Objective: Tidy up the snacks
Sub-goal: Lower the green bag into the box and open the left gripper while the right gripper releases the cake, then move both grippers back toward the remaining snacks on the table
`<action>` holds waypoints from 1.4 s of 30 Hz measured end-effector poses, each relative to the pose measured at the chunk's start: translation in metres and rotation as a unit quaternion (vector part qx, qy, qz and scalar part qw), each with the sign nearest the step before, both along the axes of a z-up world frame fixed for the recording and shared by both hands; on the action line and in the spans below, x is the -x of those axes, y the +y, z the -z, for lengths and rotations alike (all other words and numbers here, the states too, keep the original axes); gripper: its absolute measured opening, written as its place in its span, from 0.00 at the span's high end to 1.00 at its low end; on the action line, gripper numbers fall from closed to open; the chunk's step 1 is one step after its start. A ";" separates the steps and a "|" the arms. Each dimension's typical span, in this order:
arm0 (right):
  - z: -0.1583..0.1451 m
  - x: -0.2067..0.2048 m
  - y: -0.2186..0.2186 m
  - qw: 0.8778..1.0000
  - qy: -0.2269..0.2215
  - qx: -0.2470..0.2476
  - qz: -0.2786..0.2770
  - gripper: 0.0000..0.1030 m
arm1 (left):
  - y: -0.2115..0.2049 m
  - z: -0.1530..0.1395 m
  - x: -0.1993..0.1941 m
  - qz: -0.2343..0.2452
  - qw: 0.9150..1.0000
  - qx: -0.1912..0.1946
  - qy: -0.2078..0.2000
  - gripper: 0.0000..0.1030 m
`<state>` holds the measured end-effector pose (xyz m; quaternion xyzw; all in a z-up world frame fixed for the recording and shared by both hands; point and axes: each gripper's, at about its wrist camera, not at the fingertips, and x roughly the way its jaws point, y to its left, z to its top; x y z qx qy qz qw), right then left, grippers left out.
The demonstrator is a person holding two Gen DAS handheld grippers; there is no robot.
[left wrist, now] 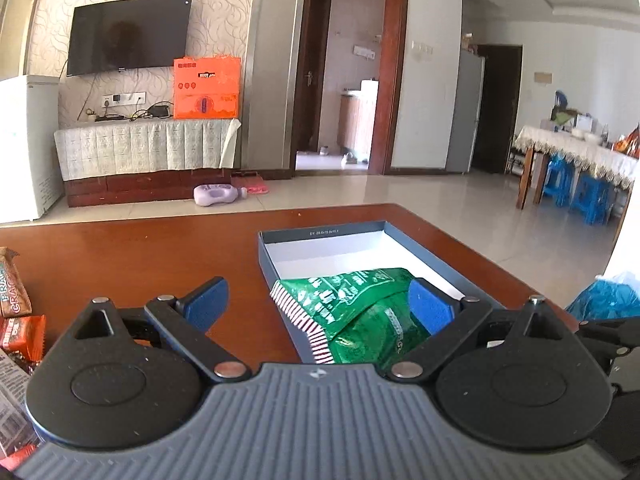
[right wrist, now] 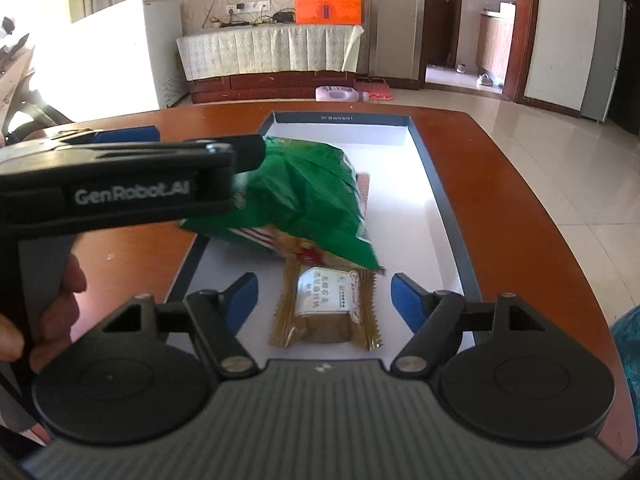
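Nearest in the right wrist view, the right tongs (right wrist: 324, 300) stand wide open with nothing between their blue pads, hovering over the near end of a shallow grey box (right wrist: 444, 208) with a white floor. Directly between those pads, flat on the box floor, lies a small brown wrapped snack (right wrist: 326, 312) with a white label. Just beyond it a green snack bag (right wrist: 304, 192) sits in the box, its lower edge overlapping the brown snack's top. The left tongs (left wrist: 320, 300) reach in from the left, also spread wide; one blue pad (left wrist: 430, 306) rests against the green bag (left wrist: 360, 308), the other hangs over the bare bench (left wrist: 140, 248), so nothing is gripped. At the left edge of the left wrist view, more wrapped snacks (left wrist: 16, 312) lie on the bench. Farther back, a lavender bottle (left wrist: 218, 194) lies on the tiled floor before a cloth-covered TV stand (left wrist: 144, 152) carrying an orange box (left wrist: 207, 88).
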<state>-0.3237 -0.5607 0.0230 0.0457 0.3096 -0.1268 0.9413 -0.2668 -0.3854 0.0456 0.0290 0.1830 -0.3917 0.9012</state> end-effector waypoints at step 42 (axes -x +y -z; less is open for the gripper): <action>0.003 -0.071 0.209 0.976 -0.001 -0.039 -0.213 0.35 | 0.334 -0.004 0.016 -0.178 0.979 -0.090 0.039 0.11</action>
